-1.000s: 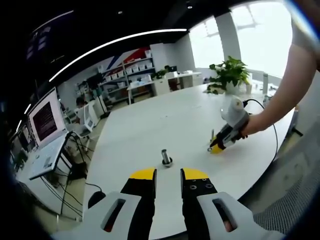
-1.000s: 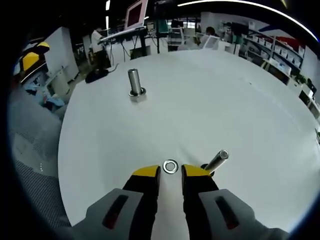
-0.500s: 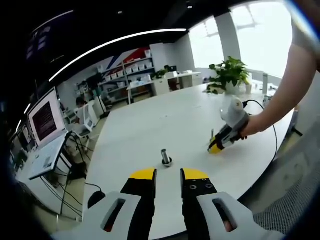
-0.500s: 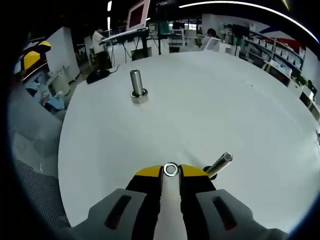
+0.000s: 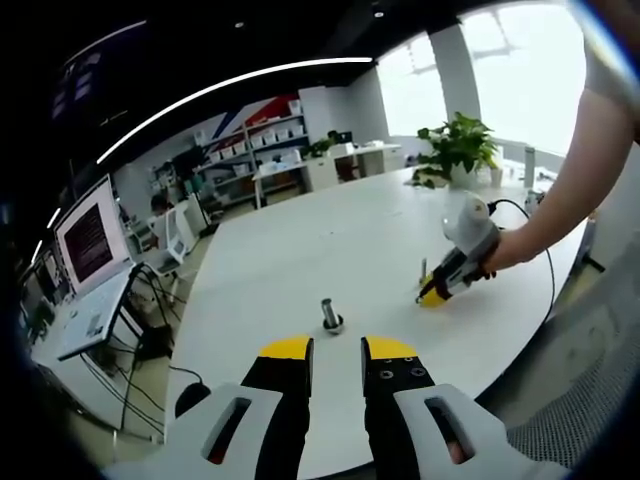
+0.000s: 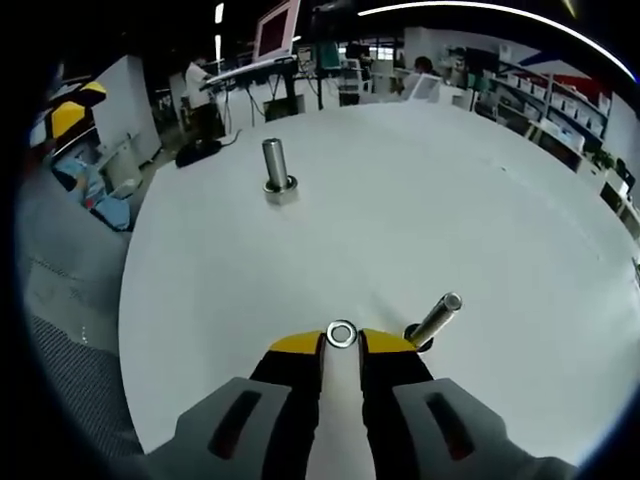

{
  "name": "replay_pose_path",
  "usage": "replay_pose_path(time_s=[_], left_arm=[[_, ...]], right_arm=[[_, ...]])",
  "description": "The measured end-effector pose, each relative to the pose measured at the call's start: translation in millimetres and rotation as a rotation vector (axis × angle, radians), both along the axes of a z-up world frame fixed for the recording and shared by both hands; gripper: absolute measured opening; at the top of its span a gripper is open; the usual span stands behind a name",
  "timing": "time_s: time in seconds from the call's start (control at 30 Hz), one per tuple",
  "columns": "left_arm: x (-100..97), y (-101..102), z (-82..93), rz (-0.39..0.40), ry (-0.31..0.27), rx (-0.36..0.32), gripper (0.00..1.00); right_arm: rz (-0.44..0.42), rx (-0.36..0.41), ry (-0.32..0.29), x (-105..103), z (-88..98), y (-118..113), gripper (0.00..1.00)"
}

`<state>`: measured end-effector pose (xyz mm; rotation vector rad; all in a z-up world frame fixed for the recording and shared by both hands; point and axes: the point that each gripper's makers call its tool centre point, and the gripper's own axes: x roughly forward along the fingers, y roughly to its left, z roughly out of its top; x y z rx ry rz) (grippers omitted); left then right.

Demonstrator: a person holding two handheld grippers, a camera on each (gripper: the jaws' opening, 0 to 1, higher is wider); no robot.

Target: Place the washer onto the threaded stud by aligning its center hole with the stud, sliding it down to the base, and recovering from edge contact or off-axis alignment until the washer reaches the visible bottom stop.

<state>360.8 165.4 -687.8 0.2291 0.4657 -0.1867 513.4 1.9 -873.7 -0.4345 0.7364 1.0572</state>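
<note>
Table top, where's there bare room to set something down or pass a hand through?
The table is bare across its wide far stretch, beyond the upright stud and to its right up to the far edge. The strip between the stud and the right tool is also free. It is tight near that tool, which is shut on the washer beside the leaning stud.

A broad white round bench (image 6: 420,180) carries the lot. One upright threaded stud (image 6: 274,170) stands on its base toward the far side; a second stud (image 6: 437,318) sits nearer, leaning. A black cable (image 5: 540,250) trails across its edge.
</note>
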Motion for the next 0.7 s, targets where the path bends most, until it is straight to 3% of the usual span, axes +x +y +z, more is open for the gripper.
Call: replay_pose_path(time_s=[0.7], left_arm=[[-0.1, -0.5, -1.8, -0.002, 0.008, 0.004, 0.17]], right_arm=[[-0.009, 0.002, 0.0, 2.7, -0.2, 5.0, 0.16]])
